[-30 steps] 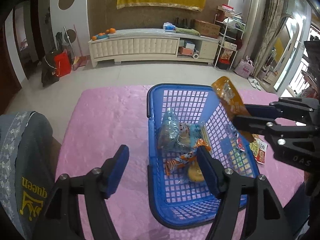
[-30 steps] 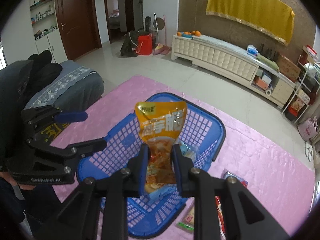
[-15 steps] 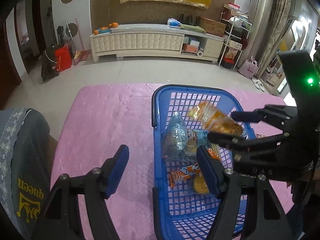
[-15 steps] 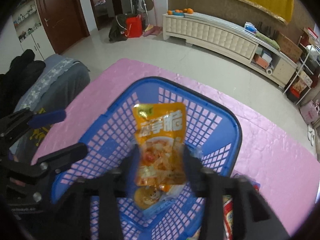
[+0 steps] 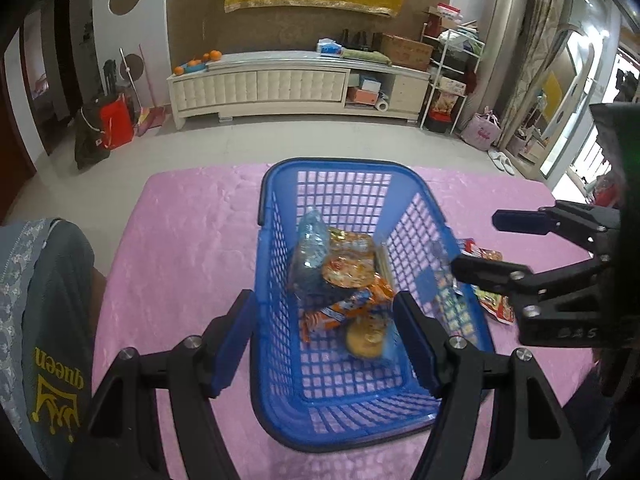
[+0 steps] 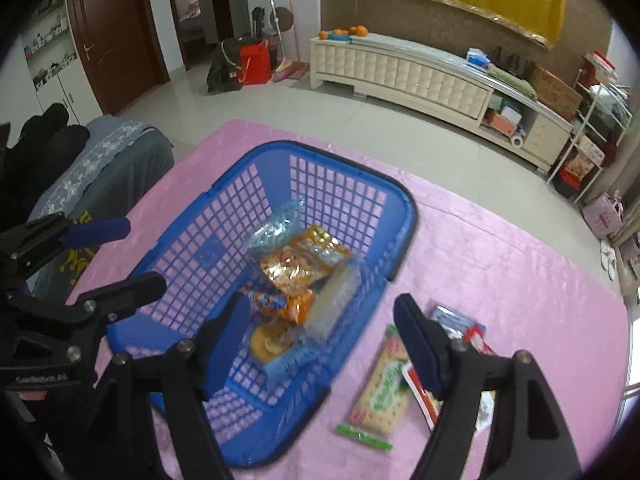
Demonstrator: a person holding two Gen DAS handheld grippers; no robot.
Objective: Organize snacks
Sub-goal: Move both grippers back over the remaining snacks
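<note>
Lying on top of the pile inside the blue basket [image 6: 404, 216], an orange snack pouch [image 6: 298, 266] rests among a clear crinkled bag [image 6: 276, 220], an orange-and-blue wrapper [image 6: 280, 304] and a round pastry pack [image 6: 268, 342], all gathered in one container as the sorting task asks. Just ahead of the right hand-held gripper [image 6: 320, 340], whose blue-padded jaws stand wide apart and hold nothing, a green-and-cream cracker packet [image 6: 380, 392] and red-and-silver packets [image 6: 460, 326] lie loose on the pink tabletop [image 6: 500, 248], apparently the next to go in. The left hand-held gripper [image 5: 324, 340] hangs over the basket's near end, jaws spread wide to either side of the basket's left wall, gripping nothing, seemingly placed to steady it. Beyond both, a cream sideboard [image 5: 260, 84] lines the far wall.
</note>
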